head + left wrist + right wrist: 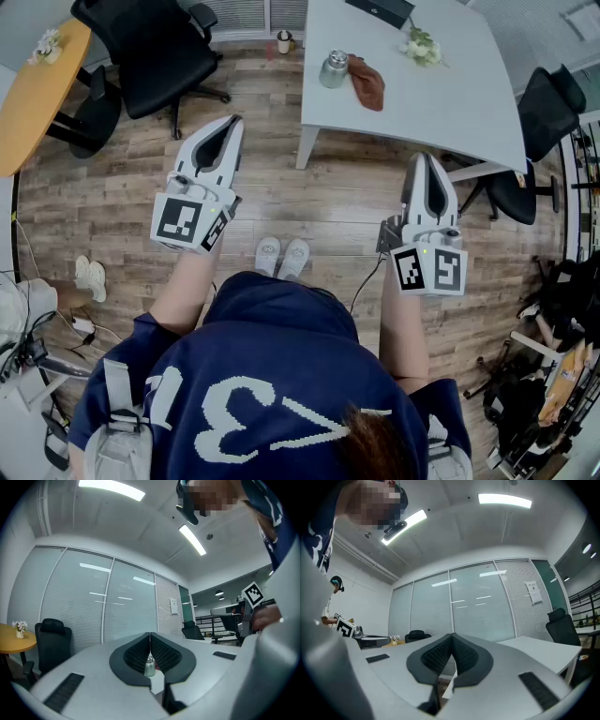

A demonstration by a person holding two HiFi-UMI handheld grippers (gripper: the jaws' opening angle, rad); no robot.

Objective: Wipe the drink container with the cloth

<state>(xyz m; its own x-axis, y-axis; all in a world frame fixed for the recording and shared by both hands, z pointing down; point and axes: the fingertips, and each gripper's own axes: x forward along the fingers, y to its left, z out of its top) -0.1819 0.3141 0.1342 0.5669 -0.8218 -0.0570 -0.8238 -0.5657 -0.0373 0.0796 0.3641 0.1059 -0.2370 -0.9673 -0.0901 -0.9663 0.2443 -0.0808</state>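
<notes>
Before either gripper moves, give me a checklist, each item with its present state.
1. Left gripper empty: ok, jaws shut on nothing.
2. Right gripper empty: ok, jaws shut on nothing.
3. Jaws open to take the cloth: not ok, both are shut.
4. Container upright: ok, it stands on the table near the edge.
5. Cloth free to pick up: ok, it lies beside the container with nothing on it.
6. Grippers at the table: not ok, both hang over the floor, short of it.
</notes>
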